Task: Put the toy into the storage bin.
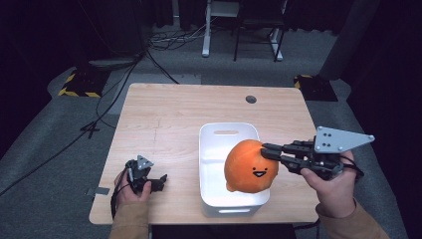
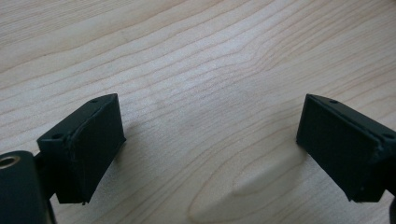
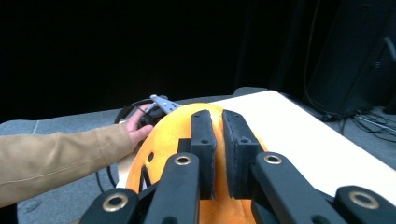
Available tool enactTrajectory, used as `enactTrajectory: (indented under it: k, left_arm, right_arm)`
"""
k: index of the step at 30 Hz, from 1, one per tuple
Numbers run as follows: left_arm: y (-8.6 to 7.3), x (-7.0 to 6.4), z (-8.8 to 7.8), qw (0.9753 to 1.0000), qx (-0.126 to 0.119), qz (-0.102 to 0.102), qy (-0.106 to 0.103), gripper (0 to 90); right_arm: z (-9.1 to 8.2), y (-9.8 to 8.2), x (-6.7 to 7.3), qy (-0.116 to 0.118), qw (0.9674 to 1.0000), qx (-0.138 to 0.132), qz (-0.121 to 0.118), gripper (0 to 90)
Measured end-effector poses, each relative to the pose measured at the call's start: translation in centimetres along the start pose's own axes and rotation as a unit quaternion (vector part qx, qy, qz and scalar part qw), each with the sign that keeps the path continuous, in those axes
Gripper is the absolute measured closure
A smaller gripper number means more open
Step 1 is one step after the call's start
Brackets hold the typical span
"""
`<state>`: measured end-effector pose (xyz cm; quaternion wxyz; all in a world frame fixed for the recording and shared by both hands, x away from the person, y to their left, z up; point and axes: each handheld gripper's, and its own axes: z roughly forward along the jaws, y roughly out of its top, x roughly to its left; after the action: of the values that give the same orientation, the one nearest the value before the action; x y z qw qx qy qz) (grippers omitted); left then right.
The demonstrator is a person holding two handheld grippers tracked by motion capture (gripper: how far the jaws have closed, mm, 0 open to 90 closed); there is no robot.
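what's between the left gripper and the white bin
Bare wooden table in the high view: nothing lies between the left gripper and the white bin.

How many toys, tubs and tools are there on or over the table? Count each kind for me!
Orange plush toy with a smiley face: 1
White tub: 1
Hand-held tools: 2, the left tool and the right tool
Total: 4

Left gripper (image 2: 210, 154) agape, right gripper (image 3: 218, 140) clamped.
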<state>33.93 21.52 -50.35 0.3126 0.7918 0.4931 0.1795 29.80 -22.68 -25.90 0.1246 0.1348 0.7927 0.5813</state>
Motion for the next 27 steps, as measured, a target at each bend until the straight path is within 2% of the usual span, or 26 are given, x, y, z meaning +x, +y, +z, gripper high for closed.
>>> enactTrajectory:
  k: [7,15,27]
  left_arm:
    - [0.0,0.0,0.0,1.0000,0.000,0.000,0.000,7.8]
    - [0.0,0.0,0.0,1.0000,0.000,0.000,0.000,7.7]
    - [0.0,0.0,0.0,1.0000,0.000,0.000,-0.001,7.6]
  right_arm:
    - [1.8,-0.4,0.8,0.023,0.9997,0.008,0.003,83.8]
    - [3.3,-1.1,1.3,0.038,0.9991,0.018,0.006,83.7]
    - [5.3,-3.0,1.6,0.049,0.9978,0.038,0.022,83.6]
